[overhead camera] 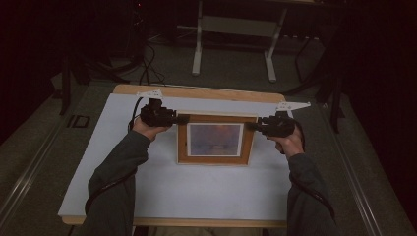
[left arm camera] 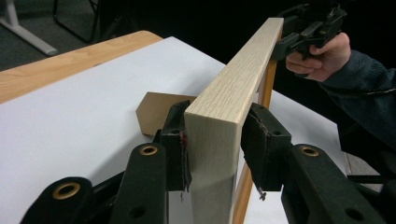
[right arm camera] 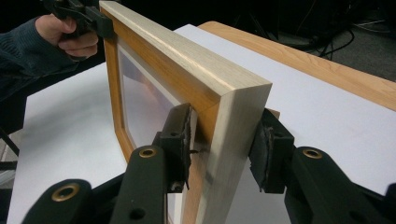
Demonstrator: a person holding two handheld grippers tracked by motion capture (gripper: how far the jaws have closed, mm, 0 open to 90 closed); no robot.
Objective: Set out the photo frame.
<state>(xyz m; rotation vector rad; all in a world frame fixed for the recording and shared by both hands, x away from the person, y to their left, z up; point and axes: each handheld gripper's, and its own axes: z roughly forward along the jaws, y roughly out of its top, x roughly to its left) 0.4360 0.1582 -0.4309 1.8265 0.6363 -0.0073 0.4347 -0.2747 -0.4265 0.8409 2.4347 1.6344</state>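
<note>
My left gripper (overhead camera: 180,119) clamps the left upper corner of the wooden picture frame (overhead camera: 215,139); in the left gripper view its two black pads (left arm camera: 177,140) press flat on both faces of the pale frame edge (left arm camera: 229,107). Behind that edge a brown cardboard stand (left arm camera: 156,112) sticks out from the back of the frame, above the white sheet (left arm camera: 84,102) that covers the table (overhead camera: 196,92). The frame stands upright near the middle of the table, its glazed picture facing me, held between both my grippers. Its lower edge seems close to the white sheet, but I cannot tell whether it touches. My right gripper (overhead camera: 252,126) bites the frame's right upper corner; in the right gripper view its pads (right arm camera: 180,135) squeeze the light wood from front and back, with the orange-brown inner moulding (right arm camera: 154,70) and the glass (right arm camera: 140,102) running away toward my left hand (right arm camera: 65,35). Both forearms in dark sleeves (overhead camera: 118,172) reach in from the near side of the table.
</note>
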